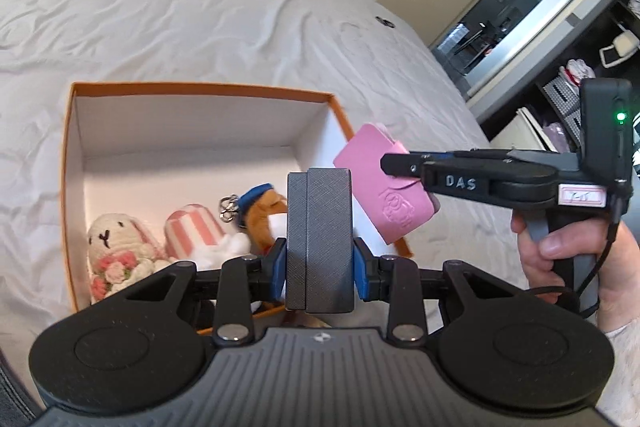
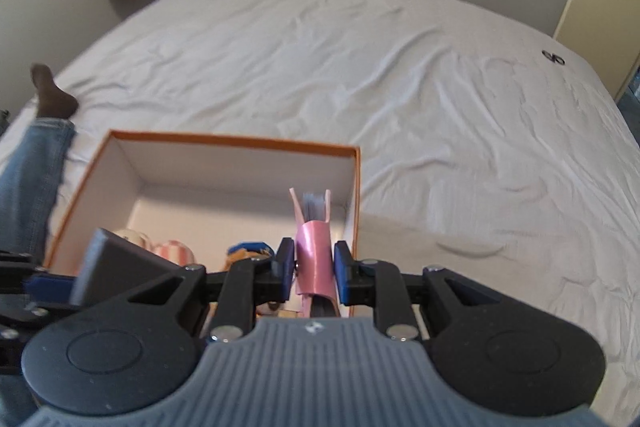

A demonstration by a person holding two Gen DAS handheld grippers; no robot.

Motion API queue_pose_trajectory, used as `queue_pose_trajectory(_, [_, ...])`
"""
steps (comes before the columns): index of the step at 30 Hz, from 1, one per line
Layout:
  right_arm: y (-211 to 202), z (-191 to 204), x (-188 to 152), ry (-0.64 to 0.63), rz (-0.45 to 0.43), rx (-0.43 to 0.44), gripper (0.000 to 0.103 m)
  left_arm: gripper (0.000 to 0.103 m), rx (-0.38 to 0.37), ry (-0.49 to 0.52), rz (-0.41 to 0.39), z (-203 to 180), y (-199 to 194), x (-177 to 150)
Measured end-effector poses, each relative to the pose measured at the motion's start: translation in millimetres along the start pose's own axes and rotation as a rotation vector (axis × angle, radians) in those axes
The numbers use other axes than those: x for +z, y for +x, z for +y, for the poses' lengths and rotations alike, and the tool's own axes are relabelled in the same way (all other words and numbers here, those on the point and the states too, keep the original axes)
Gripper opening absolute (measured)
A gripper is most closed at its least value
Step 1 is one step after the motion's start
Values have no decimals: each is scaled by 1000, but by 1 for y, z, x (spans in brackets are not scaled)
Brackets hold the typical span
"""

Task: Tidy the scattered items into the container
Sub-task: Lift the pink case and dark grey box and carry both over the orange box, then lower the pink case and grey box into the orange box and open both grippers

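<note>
**Desk:** What have you got in each hand?

**Me:** My left gripper [image 1: 319,259] has its blue pads [image 1: 279,269] pressed against both sides of a dark grey textured rectangular case [image 1: 319,235], held upright over the near edge of the orange cardboard box with the white interior [image 1: 200,91]. In the right wrist view that grey case [image 2: 116,263] shows at the lower left, above the box's near left corner.

**Desk:** And the right?

**Me:** My right gripper [image 2: 311,269] is clamped narrow on a small pink leather-look card holder with an embossed rose [image 1: 384,183]. From its own camera I see the holder edge-on [image 2: 314,259], pinched between the blue pads [image 2: 343,269], hanging over the right side of the box [image 2: 236,143], just inside its right wall. My right hand [image 1: 568,263] grips the handle.

**Desk:** What's already in the box?

**Me:** Along the near side: a cream crocheted bunny with a pink flower bouquet [image 1: 114,247], a pink-and-white striped soft toy [image 1: 192,231] beside it, then a brown plush keychain figure with a blue cap and metal clasp [image 1: 262,209]. The far half of the box floor is bare white. The box sits on a wrinkled white bedsheet [image 2: 360,59].
</note>
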State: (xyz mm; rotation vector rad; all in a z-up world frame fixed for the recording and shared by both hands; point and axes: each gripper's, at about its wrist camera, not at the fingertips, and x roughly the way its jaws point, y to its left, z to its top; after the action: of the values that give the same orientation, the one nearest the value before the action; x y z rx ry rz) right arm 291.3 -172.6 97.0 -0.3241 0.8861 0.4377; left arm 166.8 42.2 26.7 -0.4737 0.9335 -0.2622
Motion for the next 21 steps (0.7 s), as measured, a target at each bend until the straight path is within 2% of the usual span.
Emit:
queue_pose_trajectory(12, [45,32,-12,-134,101,-195,22,38,-24,-12,0,10,2,1])
queue_pose_trajectory(21, [69,30,-19,-138,210,-201,22,38,-33,-28,4,12,1,2])
